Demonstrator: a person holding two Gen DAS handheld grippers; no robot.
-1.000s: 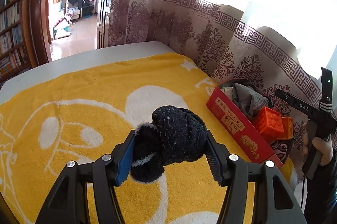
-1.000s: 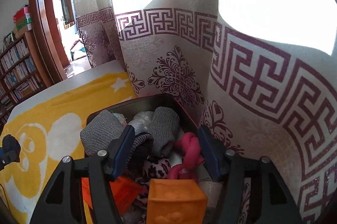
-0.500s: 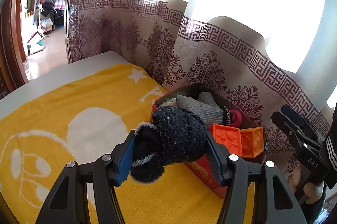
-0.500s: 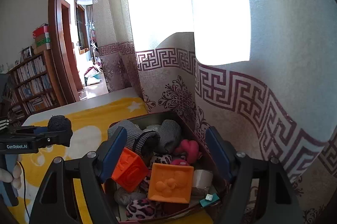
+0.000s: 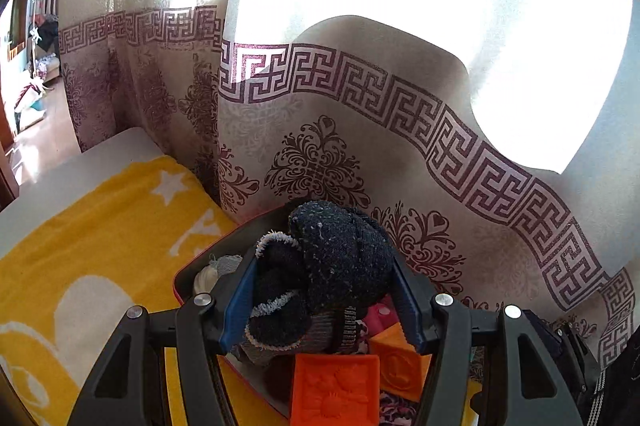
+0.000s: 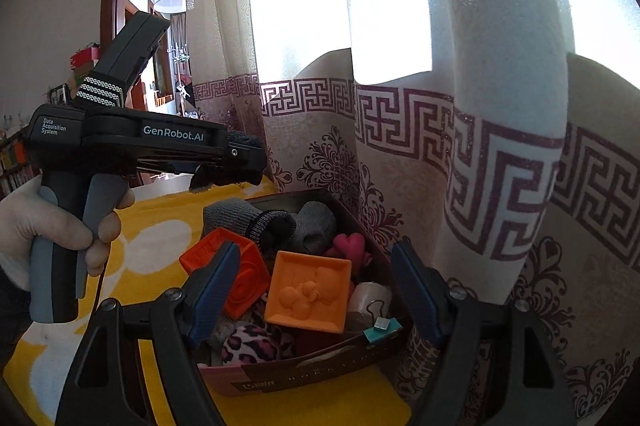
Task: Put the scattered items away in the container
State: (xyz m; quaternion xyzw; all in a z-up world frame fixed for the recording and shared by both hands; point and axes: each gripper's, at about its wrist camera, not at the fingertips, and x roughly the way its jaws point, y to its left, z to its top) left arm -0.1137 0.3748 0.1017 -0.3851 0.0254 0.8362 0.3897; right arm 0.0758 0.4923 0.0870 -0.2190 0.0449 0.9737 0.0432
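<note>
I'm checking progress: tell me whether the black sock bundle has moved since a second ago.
Yes. The left gripper has carried the black sock bundle from over the yellow blanket to above the red box by the curtain.

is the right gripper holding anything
No, the right gripper stands open with nothing between its blue pads, hanging over the box of toys, while the left gripper is the one clamped on the dark sock bundle.

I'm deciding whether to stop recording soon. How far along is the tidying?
Mostly done: the box already holds grey socks, orange blocks, a pink heart and more. In hand: the left gripper grips a dark sock bundle above the box. Left: releasing it. The right gripper is open and empty; the visible yellow blanket shows nothing else.
</note>
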